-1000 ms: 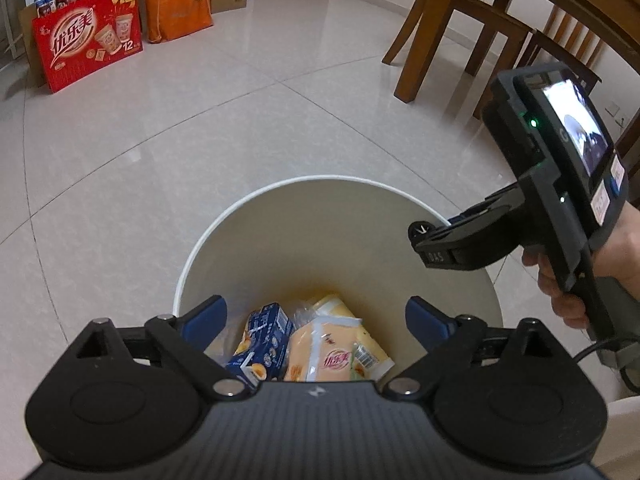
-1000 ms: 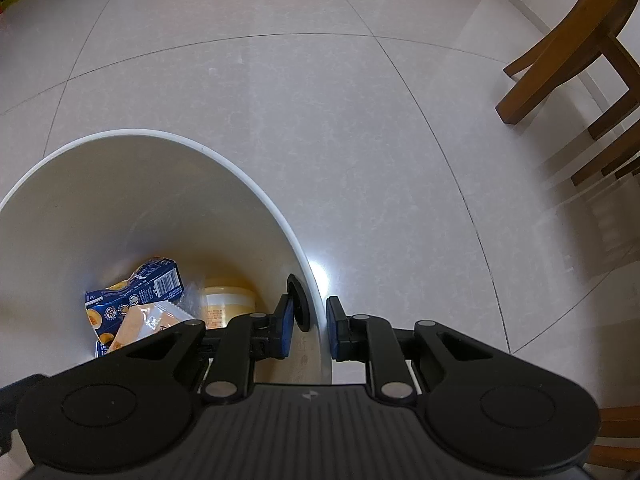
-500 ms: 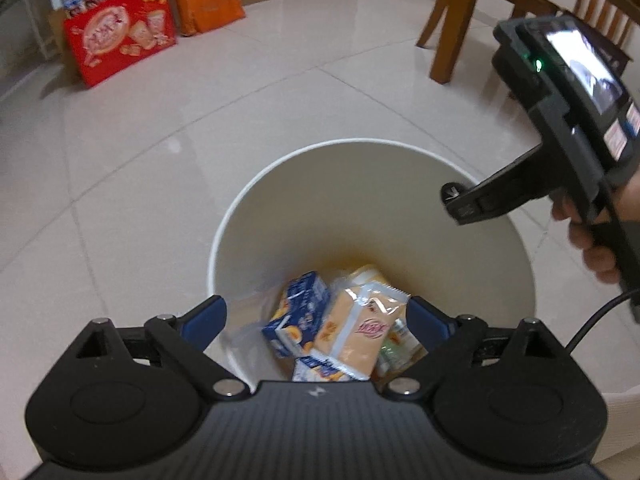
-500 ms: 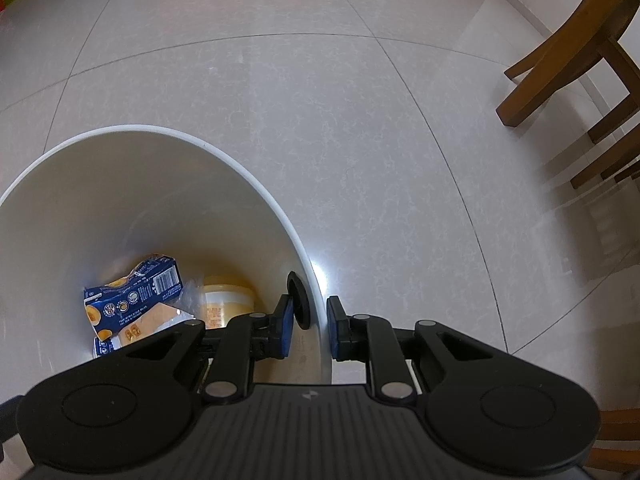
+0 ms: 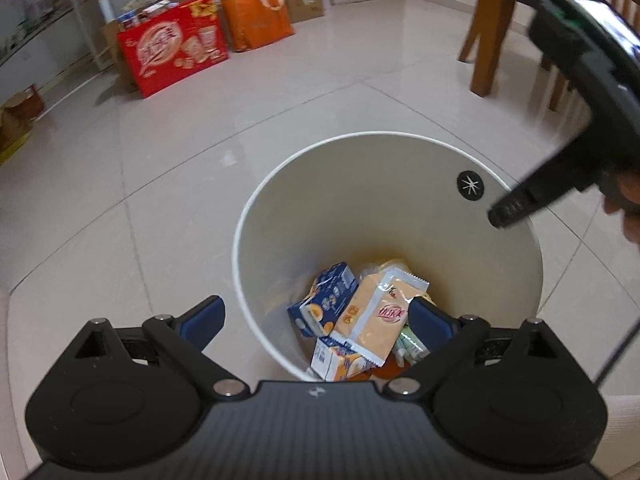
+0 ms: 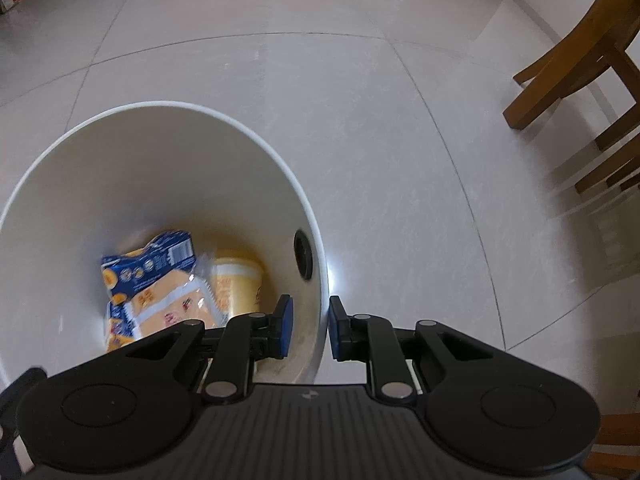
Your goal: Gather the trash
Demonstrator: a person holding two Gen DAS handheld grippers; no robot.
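Note:
A white trash bin stands on the tiled floor. Inside lie a blue carton, an orange snack packet, a second carton and a yellow cup. My left gripper hangs open over the bin's near rim, holding nothing. My right gripper has its jaws a narrow gap apart astride the bin's right wall, just short of a black grommet. In the left wrist view the right gripper hovers by the right rim, blurred, in a person's hand.
A red gift box, an orange bag and cardboard boxes stand against the far wall. A wooden table leg and chair legs stand to the right of the bin. Open tiled floor surrounds the bin.
The right gripper has slipped back along the rim, uncovering the black grommet. The left gripper has risen and drawn back, so the bin looks smaller and shows more trash.

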